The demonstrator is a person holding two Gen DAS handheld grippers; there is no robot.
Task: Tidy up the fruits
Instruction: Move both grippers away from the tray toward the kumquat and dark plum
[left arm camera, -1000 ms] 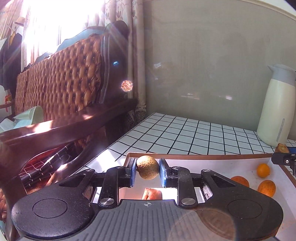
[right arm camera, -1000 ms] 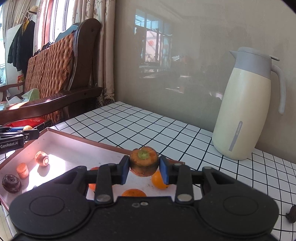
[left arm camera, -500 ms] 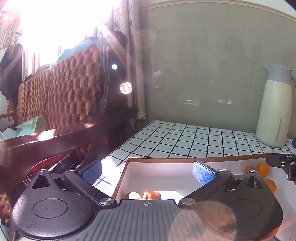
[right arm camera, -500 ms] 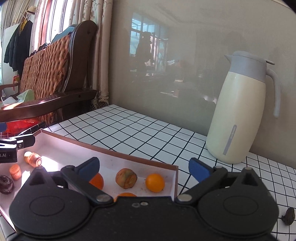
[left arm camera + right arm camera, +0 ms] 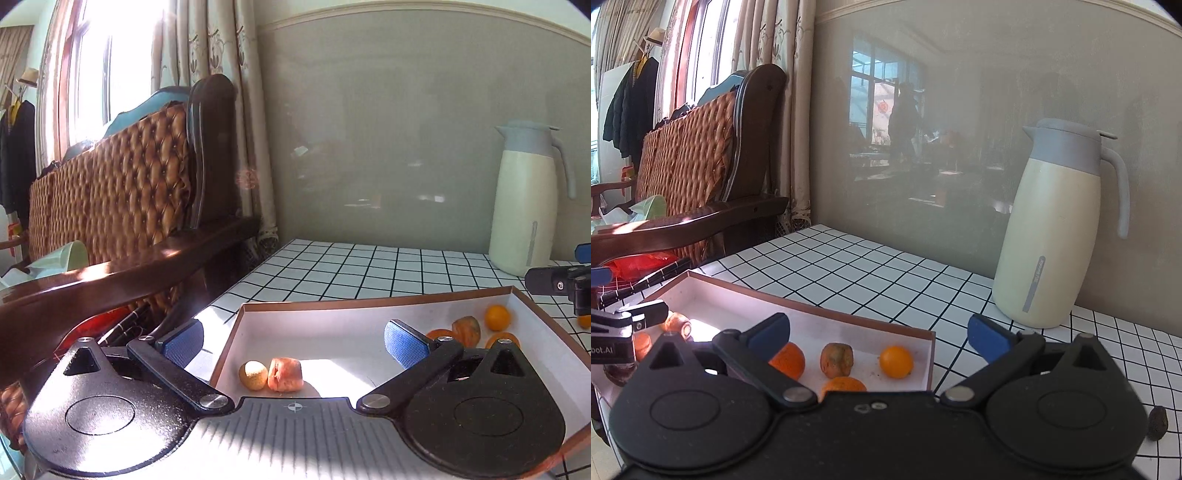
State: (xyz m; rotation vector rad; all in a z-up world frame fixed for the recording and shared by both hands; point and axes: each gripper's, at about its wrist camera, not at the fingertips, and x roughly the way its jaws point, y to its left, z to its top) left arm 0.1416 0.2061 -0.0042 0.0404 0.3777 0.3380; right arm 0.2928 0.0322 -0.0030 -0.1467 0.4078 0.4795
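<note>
A shallow white box with a brown rim sits on the tiled table. My left gripper is open and empty above its left end, over a tan round fruit and a reddish fruit. My right gripper is open and empty above its right end, over a brownish-orange fruit and several oranges. More small fruits lie at the box's left end, partly hidden by the left gripper.
A cream thermos jug stands at the back right by the wall. A dark shrivelled fruit lies on the tiles to the right. A wooden sofa borders the table's left edge.
Both grippers opened. The left dropped its tan fruit into the box's left end; the right dropped its brownish-orange fruit among the oranges. Both have since lifted back slightly.
</note>
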